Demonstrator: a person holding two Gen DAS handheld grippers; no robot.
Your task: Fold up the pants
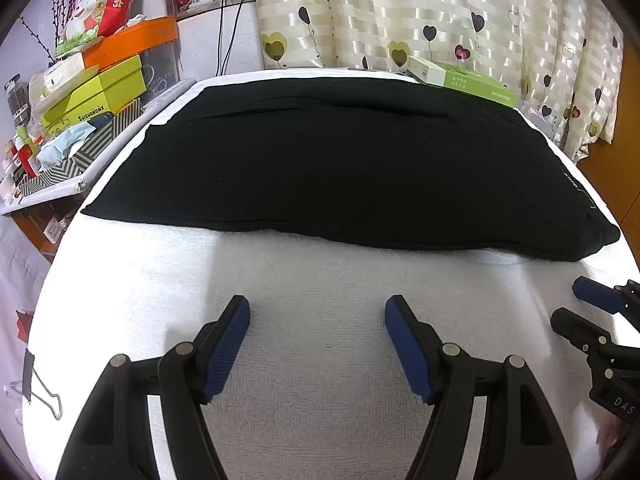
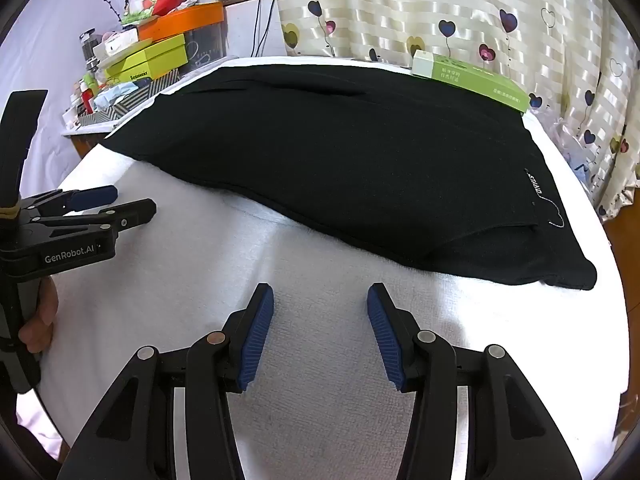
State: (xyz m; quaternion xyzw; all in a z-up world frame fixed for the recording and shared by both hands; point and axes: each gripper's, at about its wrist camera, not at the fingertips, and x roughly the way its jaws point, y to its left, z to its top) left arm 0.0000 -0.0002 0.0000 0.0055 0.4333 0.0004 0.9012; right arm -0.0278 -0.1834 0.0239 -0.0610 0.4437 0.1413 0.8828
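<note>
Where box (image 1: 464, 80) overlaps, pants (image 1: 340, 168) hidden.

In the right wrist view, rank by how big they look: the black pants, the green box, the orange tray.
1. Black pants, largest by far.
2. Green box.
3. Orange tray, partly hidden and farther back, so close to the box and unsure.

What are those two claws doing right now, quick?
Left claw: open, holding nothing, above the white towel.
Right claw: open, holding nothing, short of the black pants.
</note>
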